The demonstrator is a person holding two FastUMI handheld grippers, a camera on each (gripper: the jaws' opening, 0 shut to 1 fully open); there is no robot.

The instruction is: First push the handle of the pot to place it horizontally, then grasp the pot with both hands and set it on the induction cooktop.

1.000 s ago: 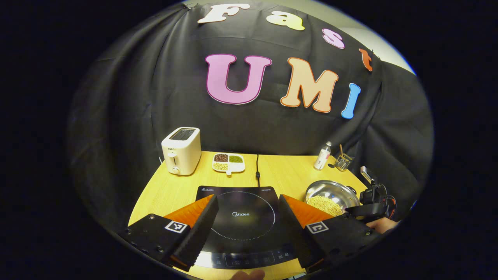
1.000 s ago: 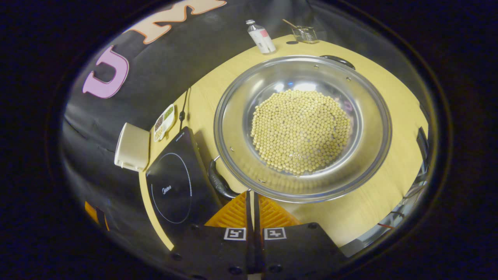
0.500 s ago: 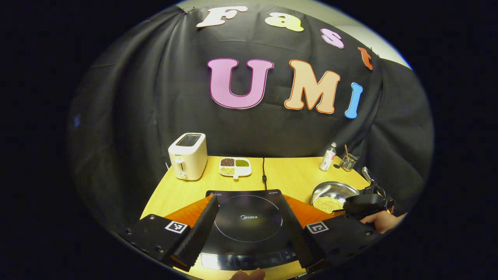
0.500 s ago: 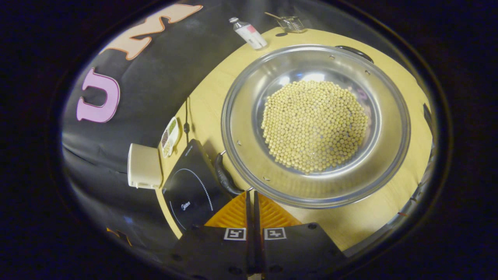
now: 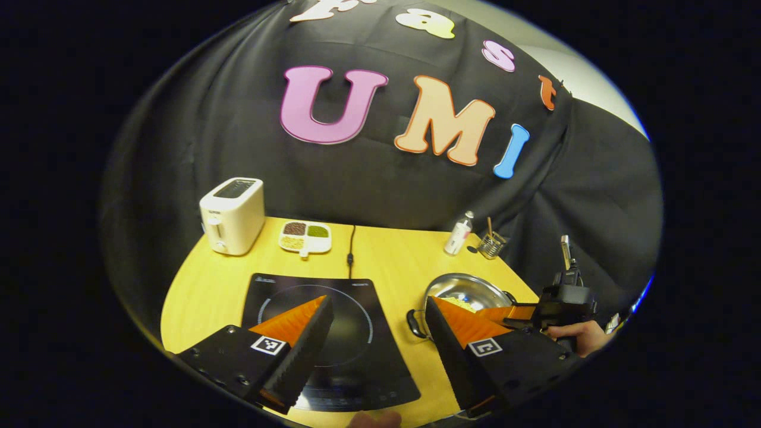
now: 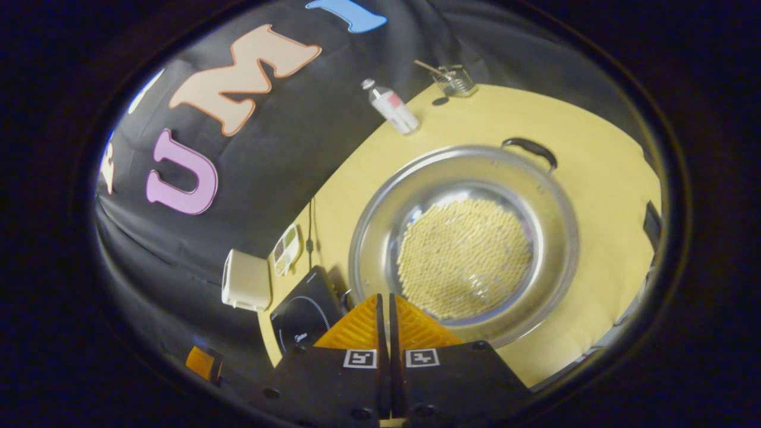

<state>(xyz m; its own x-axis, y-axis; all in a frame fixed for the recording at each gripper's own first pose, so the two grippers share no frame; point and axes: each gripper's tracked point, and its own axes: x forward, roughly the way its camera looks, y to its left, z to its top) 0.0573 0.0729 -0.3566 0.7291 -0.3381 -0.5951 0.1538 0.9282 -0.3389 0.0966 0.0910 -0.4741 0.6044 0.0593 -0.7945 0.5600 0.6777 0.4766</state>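
Pot (image 6: 464, 238): on surface, right of cooktop (image 5: 321, 333).
Right gripper (image 6: 384, 312): closed, empty; nudge near handle gently.
Left gripper (image 5: 380, 333): open.

My left gripper (image 5: 380, 315) has two black wedge-shaped housings, each with a square black-and-white marker and small screws along the outer edges; its fingers (image 5: 309, 345) are ribbed. My right gripper (image 6: 384, 309) carries matching markers side by side, above round screws.

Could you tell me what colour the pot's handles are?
Black handles, best seen in the right gripper view.
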